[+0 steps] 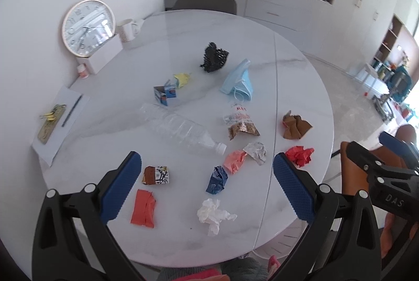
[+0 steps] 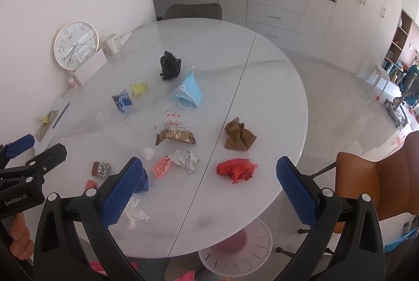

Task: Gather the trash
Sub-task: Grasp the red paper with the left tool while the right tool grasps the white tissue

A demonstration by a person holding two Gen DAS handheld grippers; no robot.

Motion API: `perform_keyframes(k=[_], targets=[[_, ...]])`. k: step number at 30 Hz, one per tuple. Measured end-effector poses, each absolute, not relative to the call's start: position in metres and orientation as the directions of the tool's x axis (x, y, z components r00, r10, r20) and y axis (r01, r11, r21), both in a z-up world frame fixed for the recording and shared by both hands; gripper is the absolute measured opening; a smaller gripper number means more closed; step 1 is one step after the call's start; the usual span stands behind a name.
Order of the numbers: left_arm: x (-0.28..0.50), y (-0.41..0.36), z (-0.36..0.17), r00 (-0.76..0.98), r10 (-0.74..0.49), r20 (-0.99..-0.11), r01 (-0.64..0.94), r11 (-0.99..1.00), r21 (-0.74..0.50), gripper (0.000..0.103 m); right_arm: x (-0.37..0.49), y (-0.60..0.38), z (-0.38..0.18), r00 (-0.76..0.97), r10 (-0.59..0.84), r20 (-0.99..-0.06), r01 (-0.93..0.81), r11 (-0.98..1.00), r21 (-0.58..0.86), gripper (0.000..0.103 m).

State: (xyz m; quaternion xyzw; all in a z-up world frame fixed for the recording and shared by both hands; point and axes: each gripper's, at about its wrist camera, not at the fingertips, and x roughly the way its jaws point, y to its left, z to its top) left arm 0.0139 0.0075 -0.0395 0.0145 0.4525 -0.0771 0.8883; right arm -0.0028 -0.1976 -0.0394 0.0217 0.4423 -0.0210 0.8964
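Both grippers hover with jaws apart over a round white marble table (image 1: 301, 76) strewn with trash.

Left wrist view: the left gripper (image 1: 207, 189) holds nothing, its blue-padded jaws spread wide above the table's near edge. Taking the clear plastic bottle (image 1: 183, 129) lying on its side as landmark: a crumpled white tissue (image 1: 213, 214) and a crumpled blue wrapper (image 1: 217, 180) lie nearer the camera, a light blue face mask (image 1: 239, 81) and a black mesh scrap (image 1: 213, 58) beyond it, a crumpled red paper (image 1: 299, 155) to its right.
Right wrist view: the right gripper (image 2: 209, 189) is also spread and empty; the red paper (image 2: 237, 168) lies between its jaws in the picture, right of the bottle's white cap (image 2: 147, 152), with a crumpled brown paper (image 2: 238, 136) just beyond it.
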Motion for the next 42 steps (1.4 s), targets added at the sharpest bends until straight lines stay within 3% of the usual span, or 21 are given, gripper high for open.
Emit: perform_keyframes(k=[7, 12, 16, 21, 30, 35, 36, 38, 39, 42], targets=[[0.021, 0.028, -0.08, 0.545, -0.128, -0.829, 0.197, 0.98, -0.022, 0.097, 0.004, -0.168, -0.081, 0.574, 0.017, -0.819, -0.046, 0.999, -0.011, 0.101], [0.017, 0.05, -0.111, 0.548, -0.083, -0.832, 0.244, 0.968, 0.065, 0.097, 0.005, -0.147, -0.126, 0.508, 0.146, -0.849, -0.112, 0.988, 0.103, 0.101], [0.02, 0.077, -0.147, 0.483, -0.084, -0.872, 0.253, 0.966, 0.048, 0.097, 0.004, -0.12, -0.161, 0.446, 0.217, -0.869, -0.172, 0.973, 0.154, 0.101], [0.024, 0.104, -0.194, 0.402, -0.11, -0.909, 0.264, 0.965, 0.0, 0.097, 0.002, -0.076, -0.201, 0.385, 0.21, -0.899, -0.248, 0.962, 0.118, 0.1], [0.04, 0.118, -0.247, 0.291, -0.164, -0.943, 0.293, 0.953, -0.075, 0.092, 0.01, -0.035, -0.253, 0.321, 0.129, -0.938, -0.259, 0.965, 0.044, 0.084], [0.04, 0.116, -0.261, 0.254, -0.161, -0.954, 0.309, 0.948, -0.078, 0.082, 0.014, -0.024, -0.265, 0.289, 0.1, -0.952, -0.258, 0.966, 0.023, 0.064], [0.039, 0.115, -0.262, 0.249, -0.162, -0.955, 0.308, 0.948, -0.08, 0.079, 0.013, -0.024, -0.264, 0.298, 0.093, -0.95, -0.259, 0.966, 0.014, 0.059], [0.038, 0.115, -0.265, 0.233, -0.168, -0.958, 0.309, 0.947, -0.091, 0.065, 0.015, -0.023, -0.263, 0.303, 0.092, -0.949, -0.271, 0.963, 0.007, 0.048], [0.038, 0.115, -0.266, 0.229, -0.168, -0.959, 0.309, 0.947, -0.092, 0.063, 0.016, -0.022, -0.262, 0.305, 0.094, -0.948, -0.278, 0.961, 0.006, 0.037], [0.036, 0.114, -0.266, 0.236, -0.17, -0.957, 0.319, 0.944, -0.089, 0.048, 0.021, -0.025, -0.261, 0.294, 0.116, -0.949, -0.274, 0.961, 0.032, 0.026]])
